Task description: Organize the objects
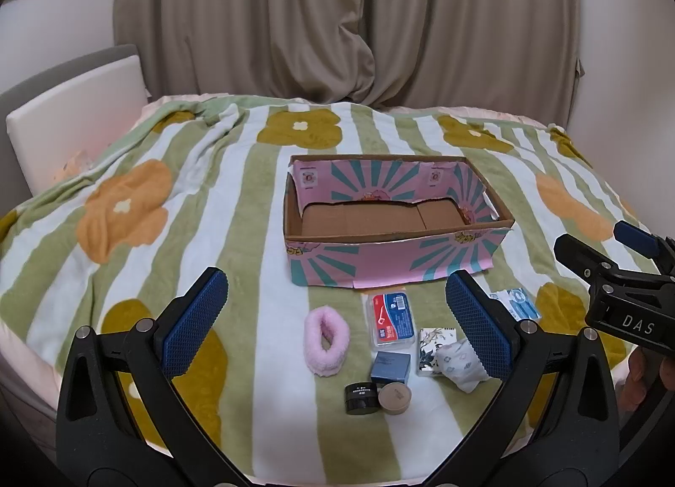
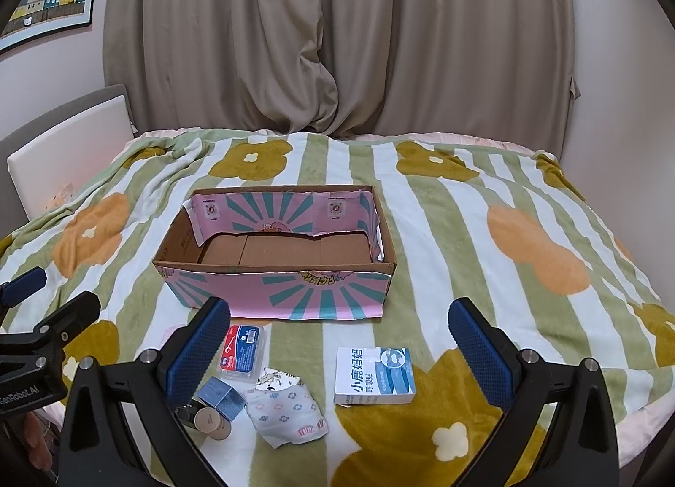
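Observation:
An empty pink and teal cardboard box (image 1: 396, 251) (image 2: 278, 293) stands open on the bed. In front of it lie a pink fluffy hair tie (image 1: 327, 339), a floss-pick case (image 1: 391, 320) (image 2: 244, 350), a small blue box (image 1: 390, 367) (image 2: 221, 396), a black jar (image 1: 360, 398), a tan jar (image 1: 394, 398) (image 2: 212, 421), a floral notepad (image 1: 432, 350), a white patterned pouch (image 1: 460, 362) (image 2: 287, 409) and a white and blue carton (image 2: 375, 375). My left gripper (image 1: 337, 326) is open above these items. My right gripper (image 2: 341, 348) is open above the carton.
A striped flower blanket (image 1: 211, 208) (image 2: 485, 234) covers the bed. Beige curtains (image 1: 337, 23) hang behind. A white headboard panel (image 1: 76, 116) is at the left. The other gripper shows at each view's edge (image 1: 624, 276) (image 2: 33, 326).

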Demonstrator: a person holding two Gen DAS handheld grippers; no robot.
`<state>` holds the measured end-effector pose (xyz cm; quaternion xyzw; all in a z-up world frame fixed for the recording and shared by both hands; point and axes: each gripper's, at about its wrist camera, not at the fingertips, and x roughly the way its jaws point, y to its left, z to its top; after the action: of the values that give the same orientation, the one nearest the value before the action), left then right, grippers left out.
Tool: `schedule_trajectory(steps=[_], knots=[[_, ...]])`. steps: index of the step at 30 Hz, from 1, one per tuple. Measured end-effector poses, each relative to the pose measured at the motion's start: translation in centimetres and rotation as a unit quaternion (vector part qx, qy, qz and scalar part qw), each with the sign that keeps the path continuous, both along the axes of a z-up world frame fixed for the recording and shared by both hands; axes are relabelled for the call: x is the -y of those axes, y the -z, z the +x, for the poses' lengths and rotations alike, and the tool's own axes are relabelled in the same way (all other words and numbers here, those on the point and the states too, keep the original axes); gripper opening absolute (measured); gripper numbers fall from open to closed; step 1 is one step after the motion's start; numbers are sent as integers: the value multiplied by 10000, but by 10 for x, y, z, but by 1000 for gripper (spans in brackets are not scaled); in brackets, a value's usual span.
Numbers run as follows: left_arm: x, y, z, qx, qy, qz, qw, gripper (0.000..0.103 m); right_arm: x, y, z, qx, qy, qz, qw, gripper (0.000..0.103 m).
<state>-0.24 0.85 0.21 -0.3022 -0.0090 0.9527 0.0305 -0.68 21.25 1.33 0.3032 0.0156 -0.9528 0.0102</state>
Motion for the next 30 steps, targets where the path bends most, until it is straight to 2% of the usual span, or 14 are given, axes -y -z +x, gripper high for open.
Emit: schedule_trajectory(steps=[20, 25, 30], knots=[[4, 2, 1, -18, 41, 121, 9999, 102, 0, 1, 0, 4, 18, -58, 10000, 103], [6, 16, -7, 126, 17, 164, 9998, 103, -3, 2, 2, 16, 51, -104, 9999, 103], [8, 44, -21, 363, -2, 153, 9992, 103, -9, 5, 2, 62, 62, -149, 9999, 103]])
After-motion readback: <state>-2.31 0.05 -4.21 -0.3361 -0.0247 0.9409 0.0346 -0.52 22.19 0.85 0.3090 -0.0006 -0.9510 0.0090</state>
